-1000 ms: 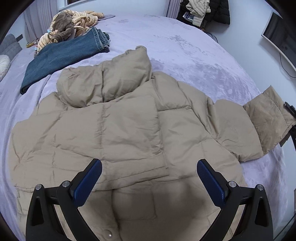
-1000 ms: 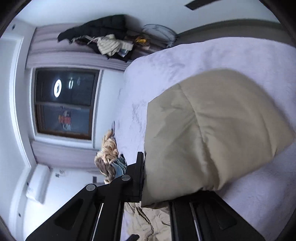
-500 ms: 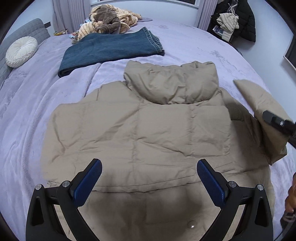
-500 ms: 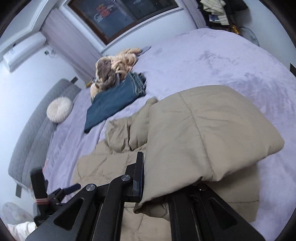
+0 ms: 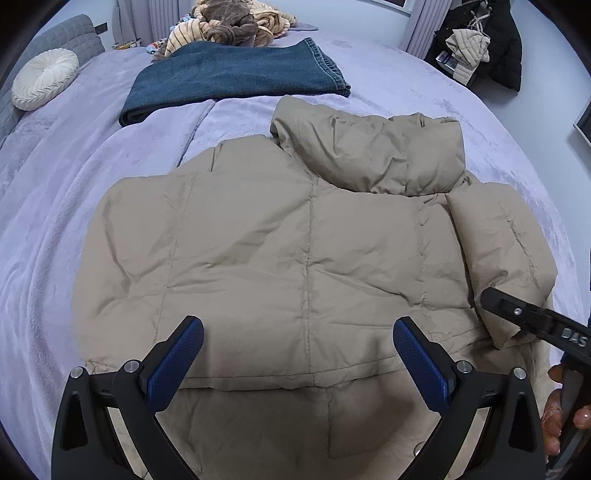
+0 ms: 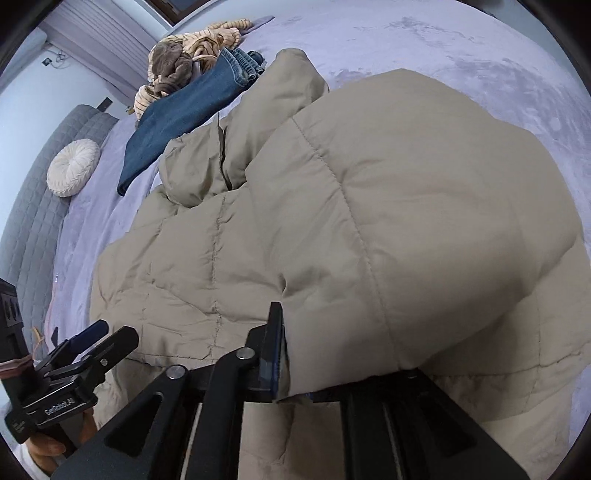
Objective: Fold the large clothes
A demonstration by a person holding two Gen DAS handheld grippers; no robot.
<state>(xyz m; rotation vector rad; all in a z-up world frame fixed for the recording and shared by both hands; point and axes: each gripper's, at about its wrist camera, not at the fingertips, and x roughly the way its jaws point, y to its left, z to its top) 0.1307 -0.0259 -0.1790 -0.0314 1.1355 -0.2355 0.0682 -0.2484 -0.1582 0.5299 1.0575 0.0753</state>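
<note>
A tan puffer jacket [image 5: 295, 236] lies back-up on the lilac bed [image 5: 66, 192], collar at the far side. My left gripper [image 5: 297, 339] is open and empty, hovering over the jacket's lower hem. My right gripper [image 6: 291, 354] is shut on the cuff end of the jacket's right sleeve [image 6: 406, 221] and holds it folded inward over the jacket's right side. The right gripper also shows in the left wrist view [image 5: 517, 314] at the sleeve end [image 5: 502, 251]. The left gripper shows in the right wrist view [image 6: 88, 343] at the lower left.
Folded blue jeans [image 5: 236, 74] lie beyond the collar, with a heap of striped and brown clothes [image 5: 229, 22] behind them. A round white cushion [image 5: 44, 77] rests against a grey headboard [image 5: 62, 37] at the far left. Dark coats [image 5: 480, 40] hang at the far right.
My right gripper has carried the sleeve from stretched out to the right inward over the jacket's right side. My left gripper's view has swung to face the jacket squarely; it stays open.
</note>
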